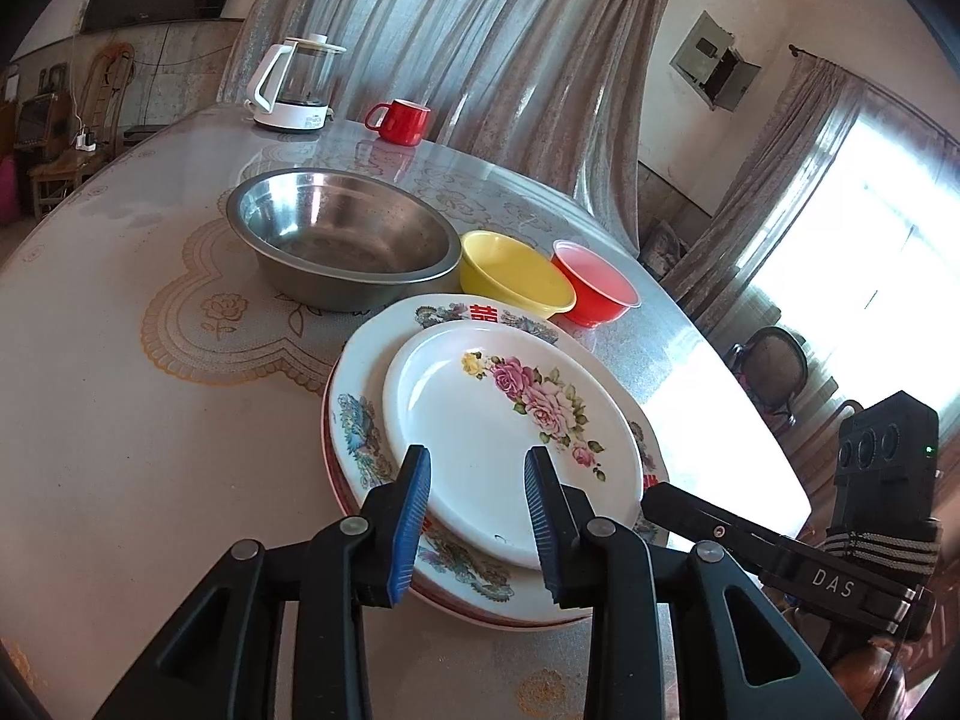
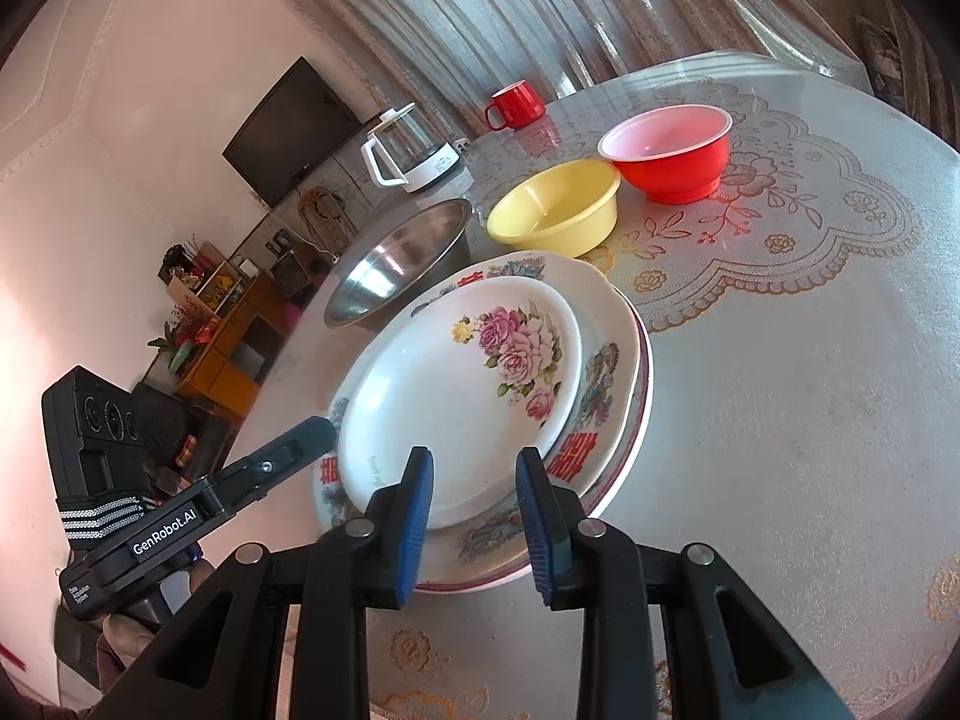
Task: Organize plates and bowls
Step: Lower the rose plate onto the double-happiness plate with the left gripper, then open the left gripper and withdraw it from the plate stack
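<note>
A small white plate with pink roses lies on top of a stack of larger patterned plates. Behind the stack stand a steel bowl, a yellow bowl and a red bowl. My left gripper is open and empty, its blue pads over the near edge of the rose plate. My right gripper is open and empty, also over the stack's near edge. Each gripper shows in the other's view beside the stack.
A white electric kettle and a red mug stand at the far side of the round table. Curtains hang behind it. A chair stands past the table's right edge.
</note>
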Available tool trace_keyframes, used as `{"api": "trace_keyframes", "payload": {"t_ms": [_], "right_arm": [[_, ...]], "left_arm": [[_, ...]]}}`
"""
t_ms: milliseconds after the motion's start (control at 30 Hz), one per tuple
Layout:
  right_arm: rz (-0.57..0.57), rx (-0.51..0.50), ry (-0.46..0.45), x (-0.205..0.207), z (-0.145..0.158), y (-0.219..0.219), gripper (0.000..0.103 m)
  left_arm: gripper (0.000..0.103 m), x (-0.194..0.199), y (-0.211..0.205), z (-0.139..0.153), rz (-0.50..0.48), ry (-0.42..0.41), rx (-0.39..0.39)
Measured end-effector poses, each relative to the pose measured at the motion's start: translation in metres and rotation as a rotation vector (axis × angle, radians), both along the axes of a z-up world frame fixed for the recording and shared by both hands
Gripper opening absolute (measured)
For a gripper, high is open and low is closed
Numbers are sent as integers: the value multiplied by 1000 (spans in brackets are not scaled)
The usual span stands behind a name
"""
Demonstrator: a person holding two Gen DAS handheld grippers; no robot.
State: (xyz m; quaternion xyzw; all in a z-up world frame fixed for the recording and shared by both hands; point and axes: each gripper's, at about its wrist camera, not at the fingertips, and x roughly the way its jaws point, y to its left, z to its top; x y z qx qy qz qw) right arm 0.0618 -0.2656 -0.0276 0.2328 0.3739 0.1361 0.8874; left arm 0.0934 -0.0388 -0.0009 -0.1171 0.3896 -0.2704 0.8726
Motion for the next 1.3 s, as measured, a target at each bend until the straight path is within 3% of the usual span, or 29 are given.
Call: {"api": "trace_keyframes", "payload": {"t_ms": [467,933,1300], "right_arm": [[-13,9,13,1,-4,-3,31],[-14,-4,-5,0,-4,-2,34],[-6,-16,-12,-2,-3,2,34]], "left_arm": [[36,-1,4,-4,54,1,56],[42,-9,14,-3,78,2,40],[43,-6,43,-13,227,76,126]]}}
